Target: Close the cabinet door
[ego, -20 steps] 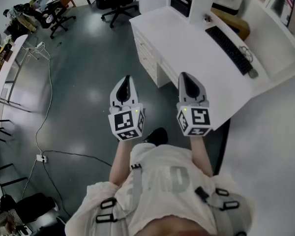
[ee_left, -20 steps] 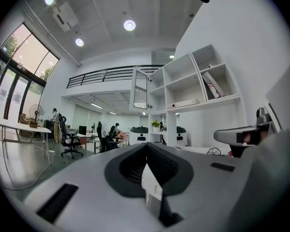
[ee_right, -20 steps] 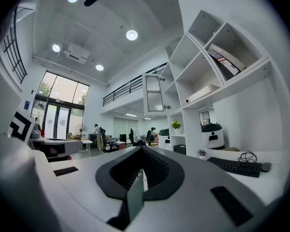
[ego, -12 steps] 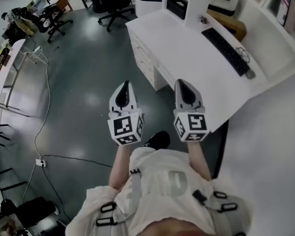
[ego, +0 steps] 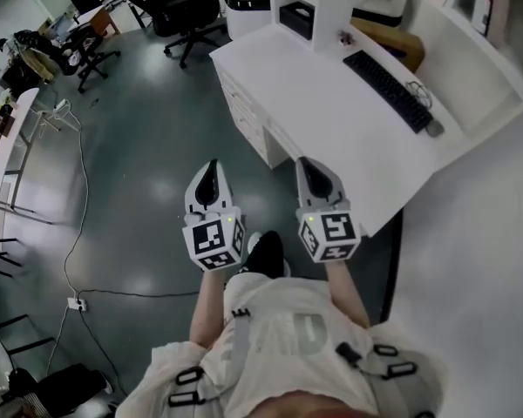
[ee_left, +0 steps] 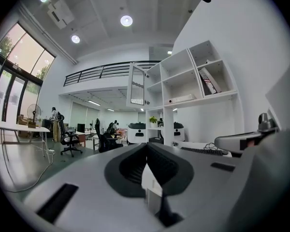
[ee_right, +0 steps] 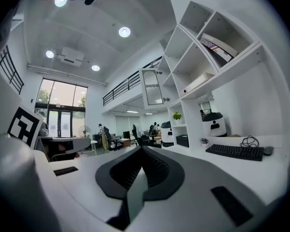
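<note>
Surroundings: white desk [ego: 331,120] with drawers stands ahead of the person, in front of the shelf unit [ee_left: 183,88]; black keyboard [ego: 388,90] on top, office chair [ego: 187,16] further off.
Cubbies: leaning books [ee_left: 209,80] top right; potted plant [ee_right: 177,116] lower down.
Finish: glossy grey floor [ego: 148,146], matte white shelving.
Cabinet door [ee_left: 137,85]: white frame, pale patterned panel, swung open high on the unit's left end, well apart from both grippers.
Left gripper [ego: 209,168]: clenched, empty.
Right gripper [ego: 308,164]: clenched, empty.
</note>
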The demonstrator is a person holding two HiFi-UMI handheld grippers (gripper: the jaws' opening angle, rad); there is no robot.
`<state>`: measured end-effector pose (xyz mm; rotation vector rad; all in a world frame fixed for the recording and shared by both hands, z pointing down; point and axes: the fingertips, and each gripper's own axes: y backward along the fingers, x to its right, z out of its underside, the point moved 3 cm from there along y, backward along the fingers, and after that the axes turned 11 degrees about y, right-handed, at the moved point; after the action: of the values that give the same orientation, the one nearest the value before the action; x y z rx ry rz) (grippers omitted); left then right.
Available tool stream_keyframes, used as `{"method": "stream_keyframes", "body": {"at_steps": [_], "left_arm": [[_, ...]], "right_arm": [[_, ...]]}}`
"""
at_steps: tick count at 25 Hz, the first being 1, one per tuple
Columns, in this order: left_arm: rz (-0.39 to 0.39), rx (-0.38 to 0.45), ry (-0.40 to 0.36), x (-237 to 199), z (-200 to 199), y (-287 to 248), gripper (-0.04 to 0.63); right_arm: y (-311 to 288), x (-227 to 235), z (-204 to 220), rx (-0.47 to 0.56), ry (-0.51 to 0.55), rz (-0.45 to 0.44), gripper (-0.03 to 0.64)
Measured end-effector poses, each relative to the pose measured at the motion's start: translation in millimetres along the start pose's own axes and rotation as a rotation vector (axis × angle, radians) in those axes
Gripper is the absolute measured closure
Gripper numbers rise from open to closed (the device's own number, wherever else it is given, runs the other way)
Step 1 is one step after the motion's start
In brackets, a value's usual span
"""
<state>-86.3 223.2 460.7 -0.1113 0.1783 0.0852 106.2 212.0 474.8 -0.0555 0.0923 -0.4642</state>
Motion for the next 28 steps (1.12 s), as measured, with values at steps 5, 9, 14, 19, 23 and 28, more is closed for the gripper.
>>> {"method": "stream_keyframes", "body": {"at_steps": [5, 9, 14, 19, 23, 28], "left_arm": [[-0.008, 0.03, 0.021, -11.6, 4.0, -5.9, 0.591], [0.06, 0.092, -0.022, 0.2, -15.2, -28.6, 0.591], [0.129, 0.134, -0.039, 14.5, -31.9, -61.2, 0.591], [0.147, 0.134, -0.018, 10.1, -36.1, -98.8, 0.591], [0.135, 0.135, -0.009, -4.3, -44.0, -132.1, 0.591], [0.116, 0.124, 0.029, -37.0, -51.9, -189.7, 0.591]], "right_arm": [[-6.2, -8.0, 1.9, 0.016, -0.003, -0.024, 0.612], [-19.3, -3.5, -26.5, 0.086, 0.027, -0.021, 0.612], [-44.4, 2.4, -40.0, 0.124, 0.085, -0.011, 0.612], [-78.1, 13.8, -40.5, 0.119, 0.099, -0.002, 0.612], [-110.9, 30.4, -44.6, 0.109, 0.071, 0.024, 0.612], [-173.1, 46.2, -46.3, 0.102, 0.089, 0.031, 0.612]]}}
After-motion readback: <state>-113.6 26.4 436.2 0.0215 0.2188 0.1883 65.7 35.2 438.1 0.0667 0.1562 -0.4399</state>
